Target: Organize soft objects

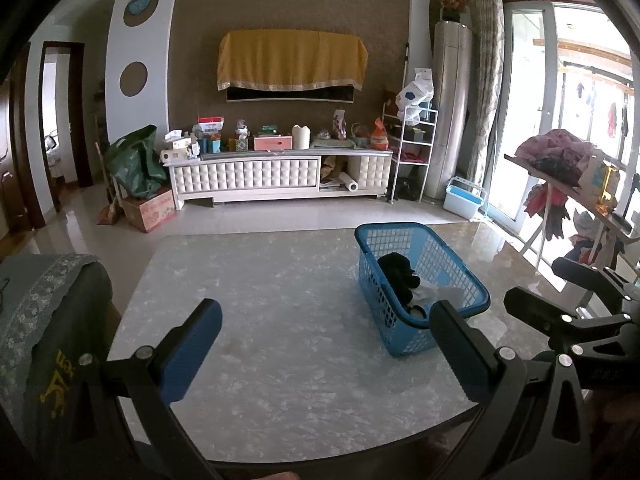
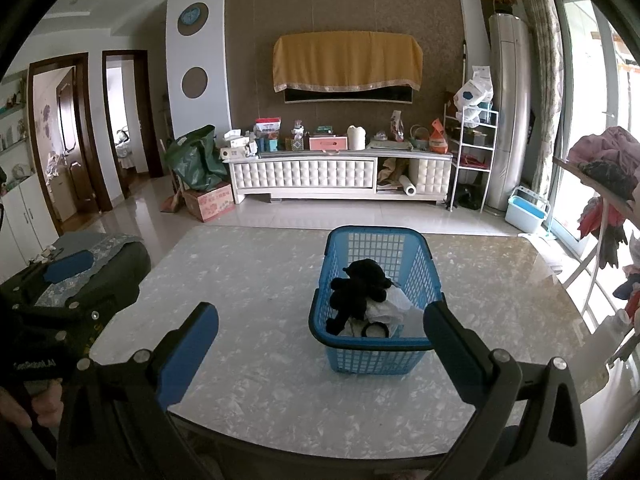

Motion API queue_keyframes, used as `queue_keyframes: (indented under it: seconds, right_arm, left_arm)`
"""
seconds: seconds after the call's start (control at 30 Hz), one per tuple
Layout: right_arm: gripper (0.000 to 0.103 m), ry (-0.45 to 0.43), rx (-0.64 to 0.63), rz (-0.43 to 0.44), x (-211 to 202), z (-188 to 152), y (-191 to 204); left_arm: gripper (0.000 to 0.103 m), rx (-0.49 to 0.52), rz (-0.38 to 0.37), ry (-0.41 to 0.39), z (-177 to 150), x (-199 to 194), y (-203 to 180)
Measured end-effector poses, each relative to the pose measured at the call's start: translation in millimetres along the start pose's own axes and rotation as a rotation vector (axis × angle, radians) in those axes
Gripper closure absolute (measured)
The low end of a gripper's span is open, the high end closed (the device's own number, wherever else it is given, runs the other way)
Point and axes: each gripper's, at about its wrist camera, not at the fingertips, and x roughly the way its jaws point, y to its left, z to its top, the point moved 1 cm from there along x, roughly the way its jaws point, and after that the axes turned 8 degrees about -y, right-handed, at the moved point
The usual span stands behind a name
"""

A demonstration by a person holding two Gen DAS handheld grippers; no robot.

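Note:
A blue plastic basket (image 2: 340, 360) (image 1: 400, 340) stands on the marble table (image 2: 260, 300) (image 1: 260, 300). Inside it lie a black plush toy (image 2: 362, 288) (image 1: 398, 274) and white cloth (image 2: 394, 308) (image 1: 436, 294). My right gripper (image 2: 320, 334) is open, its blue pads wide apart above the table's near edge, the right pad just in front of the basket's near right corner. My left gripper (image 1: 326, 330) is open too, left of the basket, with nothing between its fingers. In the left wrist view the right gripper's (image 1: 568, 312) black frame shows at the right.
A chair with a patterned cover (image 2: 100, 256) (image 1: 44, 300) stands at the table's left. A rack with clothes (image 2: 604, 168) (image 1: 560, 160) is at the right by the window. Beyond the table lie open floor and a cluttered white TV cabinet (image 2: 340, 172).

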Motion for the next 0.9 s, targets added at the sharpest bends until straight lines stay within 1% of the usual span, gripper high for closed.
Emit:
queue_keyframes:
  seconds: [0.1, 0.2, 0.37, 0.47, 0.9]
  right_arm:
    - [0.0, -0.001, 0.0, -0.003, -0.2, 0.0, -0.1]
    - [0.0, -0.001, 0.001, -0.001, -1.9, -1.2, 0.3]
    - [0.0, 0.004, 0.001, -0.001, -3.4, -3.1, 2.7]
    - [0.0, 0.008, 0.002, -0.001, -3.6, -3.3, 4.1]
    - [0.0, 0.012, 0.004, 0.005, -4.8, -3.0, 5.8]
  left_arm:
    - [0.0, 0.0, 0.006, 0.002, 0.4, 0.4, -0.2]
    - [0.0, -0.007, -0.008, 0.008, 0.6, 1.5, -0.8]
    - [0.0, -0.016, 0.001, 0.006, 2.0, 0.0, 0.4]
    - [0.0, -0.014, 0.009, 0.007, 2.1, 0.4, 0.0]
    - [0.0, 0.0, -0.004, 0.011, -0.3, 0.6, -3.4]
